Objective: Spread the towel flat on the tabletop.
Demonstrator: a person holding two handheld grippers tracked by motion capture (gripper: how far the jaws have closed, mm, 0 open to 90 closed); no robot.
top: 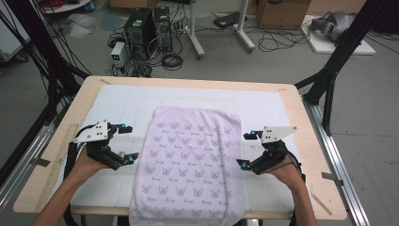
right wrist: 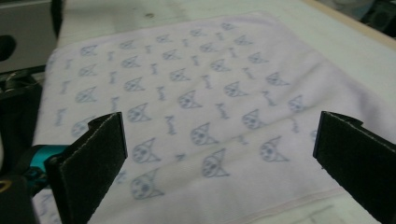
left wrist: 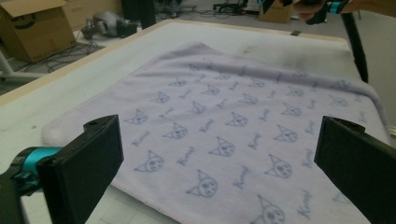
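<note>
Towel (top: 193, 160), pale lilac with a repeating cat-face print, lies flat in a tall rectangle on the white mat (top: 122, 108) that covers the table (top: 301, 122). It sits at the middle of the surface, its near end hanging over the near edge.

I see my left gripper (top: 126, 143) just off the towel's left edge, jaws spread wide, nothing between them. In the left gripper view the black pads (left wrist: 93, 158) frame the printed cloth without touching it.

My right gripper (top: 246, 150) sits at the towel's right edge, jaws likewise wide apart and empty; its pads (right wrist: 95, 158) stand clear of the fabric.

A wooden ruler (top: 60, 157) lies along the table's left edge.
</note>
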